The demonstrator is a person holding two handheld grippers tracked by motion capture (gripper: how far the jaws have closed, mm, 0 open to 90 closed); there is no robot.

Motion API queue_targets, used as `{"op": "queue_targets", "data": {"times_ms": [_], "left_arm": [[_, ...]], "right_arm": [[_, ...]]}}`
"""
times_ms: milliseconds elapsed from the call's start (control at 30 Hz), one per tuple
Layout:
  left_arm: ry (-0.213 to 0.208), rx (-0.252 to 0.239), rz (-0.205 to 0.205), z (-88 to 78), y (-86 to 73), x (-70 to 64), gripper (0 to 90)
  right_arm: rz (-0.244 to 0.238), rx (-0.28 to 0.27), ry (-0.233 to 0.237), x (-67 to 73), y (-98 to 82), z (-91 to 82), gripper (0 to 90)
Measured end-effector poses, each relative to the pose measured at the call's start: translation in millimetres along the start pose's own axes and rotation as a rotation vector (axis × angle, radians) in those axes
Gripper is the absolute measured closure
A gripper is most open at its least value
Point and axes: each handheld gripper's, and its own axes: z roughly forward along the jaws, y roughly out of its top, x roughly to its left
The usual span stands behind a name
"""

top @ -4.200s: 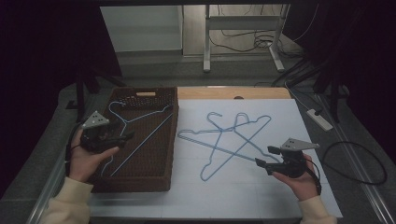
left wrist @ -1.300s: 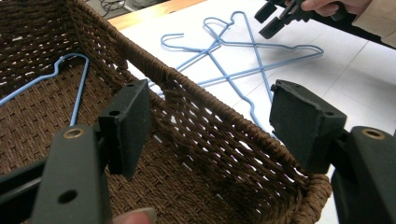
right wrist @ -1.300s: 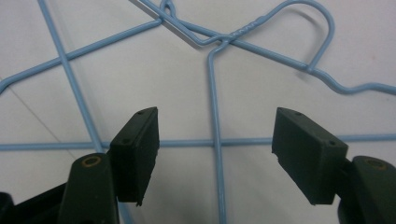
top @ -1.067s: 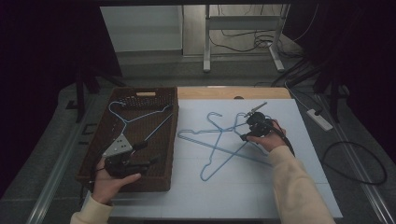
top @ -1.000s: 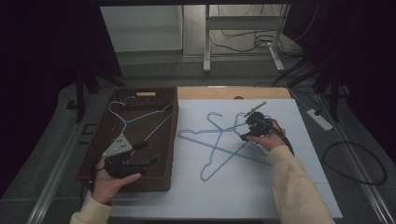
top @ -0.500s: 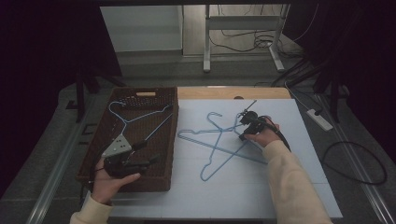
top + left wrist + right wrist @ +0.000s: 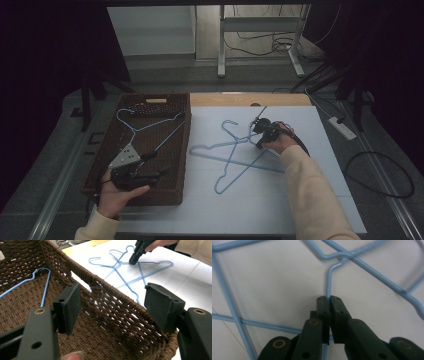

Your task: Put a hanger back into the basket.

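Both grippers are seen at the table. By the right gripper (image 7: 259, 131) a thin wire of a blue hanger (image 7: 329, 282) is pinched: its jaws have just been closing and are now pressed together on the wire, as is shown in the right gripper view. That hanger is crossed with a second blue hanger (image 7: 235, 170), and both are laid flat on the white board (image 7: 310, 150), near its middle, to the right of the basket. The left gripper (image 7: 150, 167) is held low over the near end of the brown woven basket (image 7: 100, 165), with its jaws spread wide and nothing gripped; in the left gripper view the basket's wall is seen between the two pads without being touched. A third blue hanger (image 7: 145, 127) is found lying inside the basket, toward its far end.
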Motion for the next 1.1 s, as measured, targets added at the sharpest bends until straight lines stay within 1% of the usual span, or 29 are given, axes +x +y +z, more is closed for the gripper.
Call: {"op": "queue_targets", "data": {"times_ms": [67,133,167,300,400,567,667,733,933,1100], "left_arm": [[-0.001,0.001,0.001,0.3,0.1,-0.3,30.3],[-0.003,0.0,0.002,0.2,0.4,-0.7,30.4],[-0.003,0.0,0.003,0.0,0.6,-0.9,30.4],[-0.003,-0.001,0.0,-0.4,0.6,-0.4,30.5],[-0.002,-0.002,0.001,-0.1,0.7,-0.7,30.5],[-0.004,-0.004,0.003,-0.2,1.5,-1.9,30.6],[-0.004,-0.004,0.003,-0.1,1.7,-2.3,30.6],[-0.004,-0.004,0.004,0.0,1.9,-2.7,30.7],[-0.005,-0.004,0.006,0.4,2.6,-4.0,30.8],[-0.005,-0.004,0.005,0.7,2.7,-3.9,30.8]], "right_arm": [[-0.01,0.007,-0.023,3.3,0.8,-0.3,87.7],[-0.031,0.004,-0.036,5.4,0.4,-0.5,87.8],[-0.032,0.002,-0.042,7.1,-0.3,-0.9,87.9],[-0.046,-0.015,-0.051,9.3,-5.8,-5.2,88.0],[-0.043,-0.051,-0.052,9.1,-12.9,-12.9,88.1],[-0.045,-0.108,-0.047,12.0,-24.3,-31.3,88.2],[-0.053,-0.145,-0.048,17.5,-30.7,-41.0,88.3],[-0.064,-0.157,-0.052,22.6,-34.5,-45.9,88.3],[-0.092,-0.219,-0.063,36.6,-44.1,-57.8,88.4],[-0.098,-0.273,-0.064,43.1,-52.6,-70.4,88.6]]}}
